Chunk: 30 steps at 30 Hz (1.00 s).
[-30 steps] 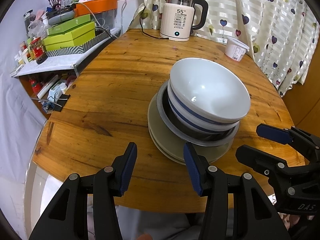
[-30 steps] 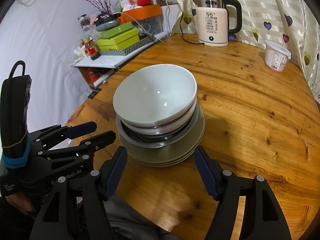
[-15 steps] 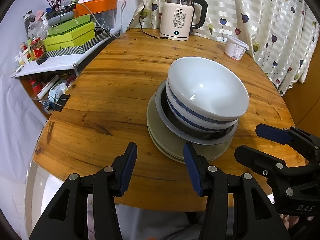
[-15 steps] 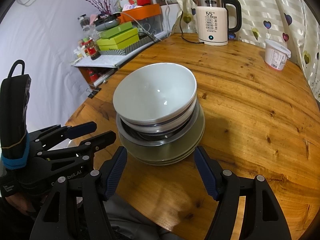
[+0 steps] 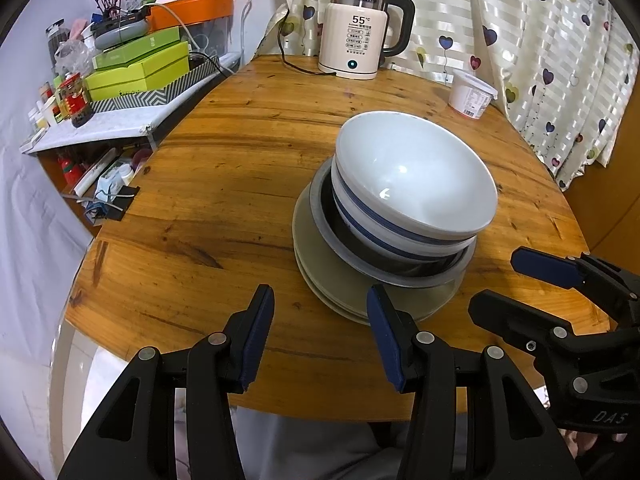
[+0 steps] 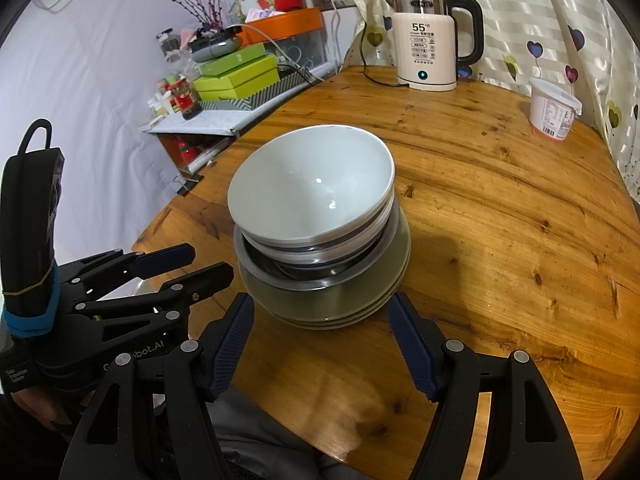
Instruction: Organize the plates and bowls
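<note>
Bowls (image 5: 414,176) sit nested on top of the stack: a white one inside a blue-banded one (image 5: 360,220), both inside a dark, grey-rimmed bowl (image 5: 392,276). Under them lie greenish plates (image 5: 320,280), stacked flat on the wooden counter (image 5: 224,184). The whole stack stands near the counter's near edge, somewhat toward its right side in the left wrist view.

Left tool (image 5: 320,328) hangs over the near edge just in front of the plates, its fingers spread and holding nothing; its right finger (image 5: 380,320) overlaps the plate rim in that view, though contact cannot be told. Right tool (image 6: 322,344) is also spread and empty, its fingers flanking the near side of the stack (image 6: 320,240) without touching it. Each tool shows in the other's view, side by side at the near edge.

At the far edge stands a kettle (image 5: 360,32) reading 55, with a white tub (image 5: 470,94) to its right by the curtain (image 5: 540,40). Green boxes (image 5: 140,68) lie on a shelf (image 5: 100,128) beyond the left edge.
</note>
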Available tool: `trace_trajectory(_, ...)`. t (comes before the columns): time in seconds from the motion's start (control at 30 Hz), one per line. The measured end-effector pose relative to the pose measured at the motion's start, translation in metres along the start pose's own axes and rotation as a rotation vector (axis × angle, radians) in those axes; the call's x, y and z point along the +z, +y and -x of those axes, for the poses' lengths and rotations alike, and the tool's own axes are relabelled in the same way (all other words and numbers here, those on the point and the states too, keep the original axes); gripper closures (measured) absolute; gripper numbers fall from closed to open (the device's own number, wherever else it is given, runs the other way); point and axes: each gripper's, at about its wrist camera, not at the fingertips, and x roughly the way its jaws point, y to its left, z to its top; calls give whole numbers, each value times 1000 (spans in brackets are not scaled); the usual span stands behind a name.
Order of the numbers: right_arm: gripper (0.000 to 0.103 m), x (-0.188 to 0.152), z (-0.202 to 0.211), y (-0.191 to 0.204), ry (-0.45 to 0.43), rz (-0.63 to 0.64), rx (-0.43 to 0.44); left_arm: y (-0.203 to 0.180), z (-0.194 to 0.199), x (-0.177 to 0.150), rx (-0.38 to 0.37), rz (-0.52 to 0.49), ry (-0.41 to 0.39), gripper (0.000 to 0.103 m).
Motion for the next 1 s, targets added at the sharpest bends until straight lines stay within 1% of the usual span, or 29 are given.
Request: trace_trajectory(1.0,32,1,0,0,1,1,3,-1,-3,0,5,-13,9,54)
